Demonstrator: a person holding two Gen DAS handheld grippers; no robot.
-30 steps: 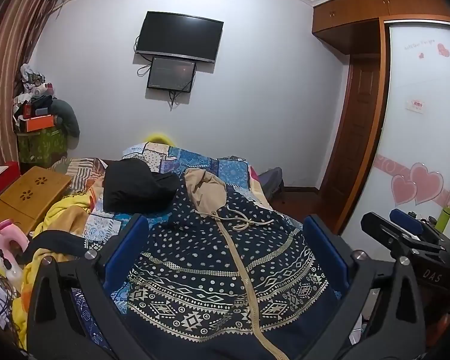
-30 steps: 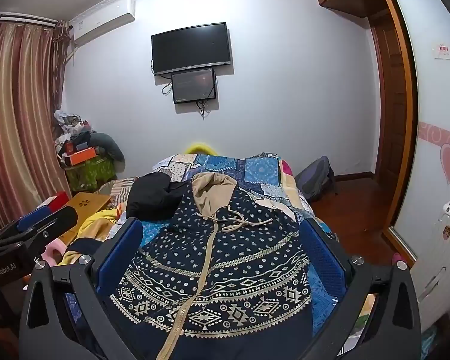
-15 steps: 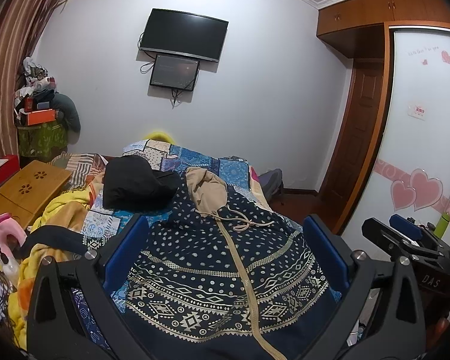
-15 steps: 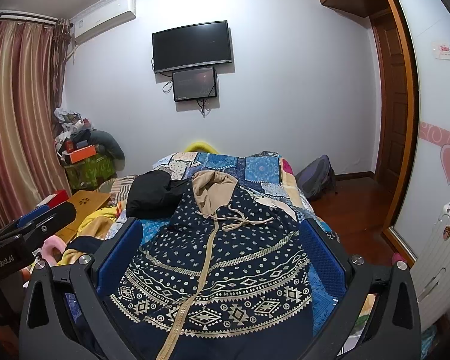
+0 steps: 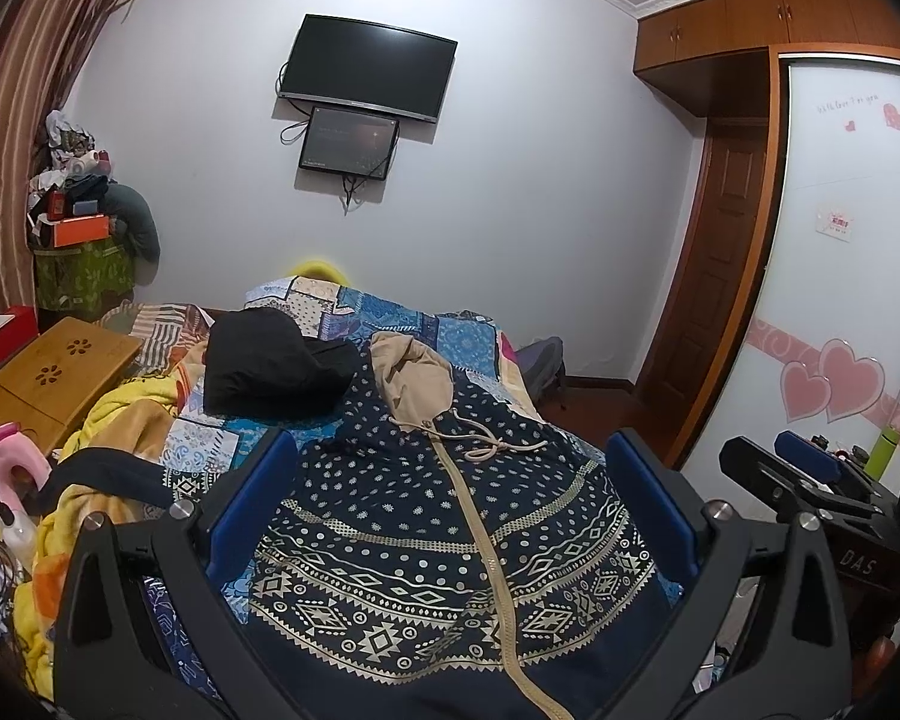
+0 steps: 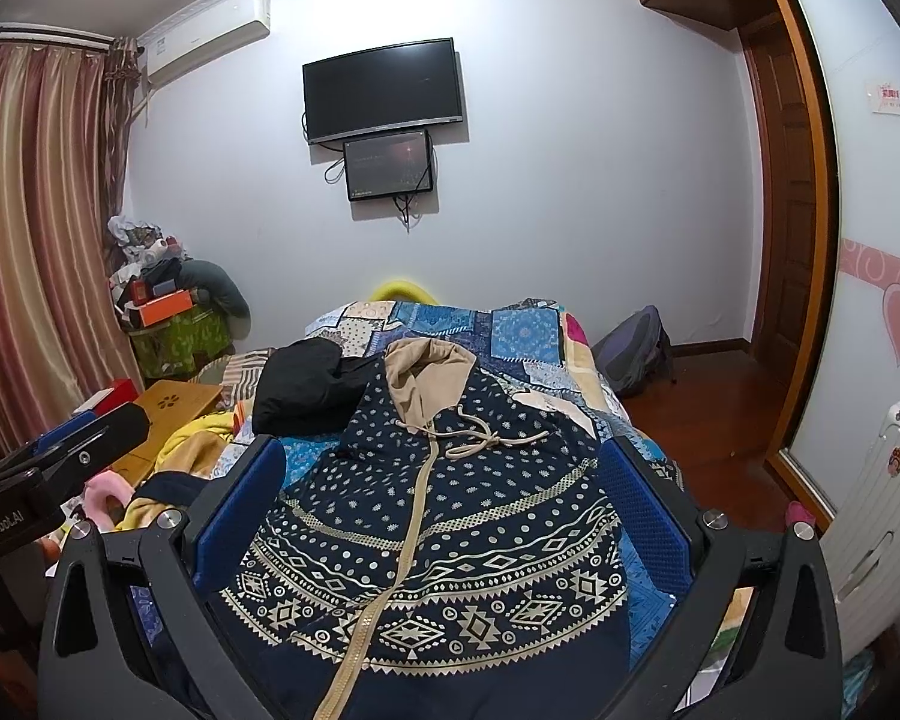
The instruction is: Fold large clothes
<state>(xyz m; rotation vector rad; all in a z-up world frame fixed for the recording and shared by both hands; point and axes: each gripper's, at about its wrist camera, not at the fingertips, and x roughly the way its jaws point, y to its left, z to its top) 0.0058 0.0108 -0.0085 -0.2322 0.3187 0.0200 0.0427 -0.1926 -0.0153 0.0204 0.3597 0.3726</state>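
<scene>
A large navy hooded jacket [image 5: 438,528] with gold patterns, a beige hood and a beige zip lies spread face up on the bed; it also shows in the right wrist view [image 6: 426,534]. My left gripper [image 5: 450,510] is open and empty, held above the jacket's lower half. My right gripper [image 6: 444,510] is open and empty too, above the same part. The right gripper shows at the right edge of the left wrist view [image 5: 810,480], and the left gripper at the left edge of the right wrist view [image 6: 48,468].
A black garment [image 5: 270,372] lies on the patchwork bedspread [image 5: 450,330] beyond the jacket's left shoulder. A yellow blanket [image 5: 114,420] and a wooden lap table [image 5: 48,378] are at the left. A wardrobe [image 5: 840,300] stands right; a white suitcase [image 6: 870,528] is by the bed.
Both views have tilted slightly upward, so the jacket sits a little lower in frame. Both grippers stay open and the jacket has not moved.
</scene>
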